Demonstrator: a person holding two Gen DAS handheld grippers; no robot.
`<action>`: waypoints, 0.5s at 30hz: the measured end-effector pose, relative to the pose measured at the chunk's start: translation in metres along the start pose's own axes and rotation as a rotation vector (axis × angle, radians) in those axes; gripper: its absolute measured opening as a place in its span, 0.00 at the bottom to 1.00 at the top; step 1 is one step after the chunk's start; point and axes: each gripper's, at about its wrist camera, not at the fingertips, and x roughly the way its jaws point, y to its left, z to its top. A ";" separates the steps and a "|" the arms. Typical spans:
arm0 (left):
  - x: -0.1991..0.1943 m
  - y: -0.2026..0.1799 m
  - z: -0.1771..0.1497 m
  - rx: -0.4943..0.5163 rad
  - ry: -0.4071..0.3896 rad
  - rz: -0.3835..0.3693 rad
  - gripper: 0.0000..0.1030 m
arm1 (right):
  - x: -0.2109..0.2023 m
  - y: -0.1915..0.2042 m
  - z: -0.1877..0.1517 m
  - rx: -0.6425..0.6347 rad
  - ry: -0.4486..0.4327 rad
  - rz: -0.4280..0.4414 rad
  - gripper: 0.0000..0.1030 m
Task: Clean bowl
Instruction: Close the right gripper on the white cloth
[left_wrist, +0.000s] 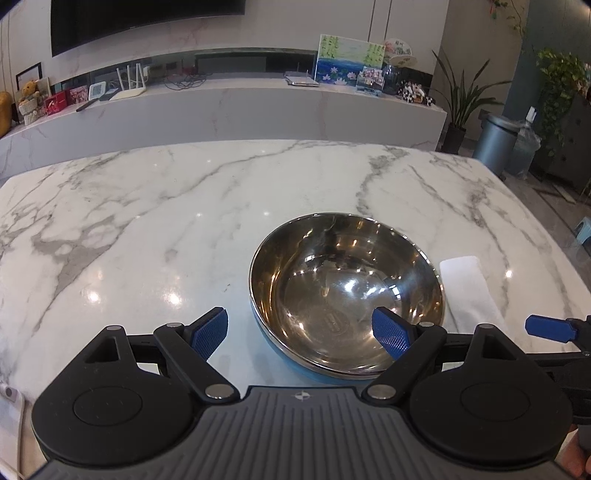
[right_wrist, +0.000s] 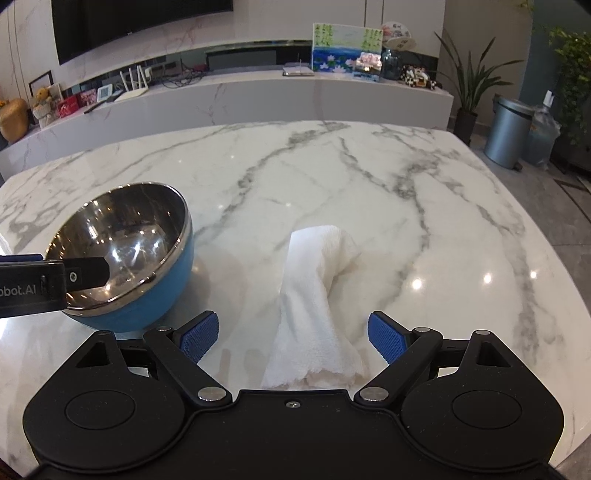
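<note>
A steel bowl (left_wrist: 347, 291) with a blue outside (right_wrist: 125, 254) rests on the marble table (left_wrist: 184, 206). My left gripper (left_wrist: 299, 332) is open, straddling the bowl's near left rim: its right finger reaches over the inside, its left finger stands outside. A folded white cloth (right_wrist: 317, 306) lies to the right of the bowl (left_wrist: 472, 291). My right gripper (right_wrist: 291, 338) is open, low over the table, its blue pads on either side of the cloth's near end without touching it. The left gripper's finger (right_wrist: 86, 273) shows over the bowl in the right wrist view.
The marble table (right_wrist: 369, 184) stretches far ahead and to both sides. Beyond it runs a long white counter (left_wrist: 221, 107) with boxes, a router and pictures. A grey bin (left_wrist: 495, 142) and potted plants (left_wrist: 461, 107) stand on the floor at right.
</note>
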 end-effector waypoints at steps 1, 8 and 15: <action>0.000 -0.001 0.001 0.010 -0.002 0.000 0.83 | 0.002 -0.001 0.000 0.005 0.007 0.006 0.82; 0.008 0.003 0.005 0.024 0.023 0.008 0.83 | 0.010 0.000 0.001 -0.004 0.027 -0.001 0.73; 0.016 0.010 0.006 0.018 0.078 0.000 0.83 | 0.021 0.000 -0.001 -0.020 0.064 -0.030 0.47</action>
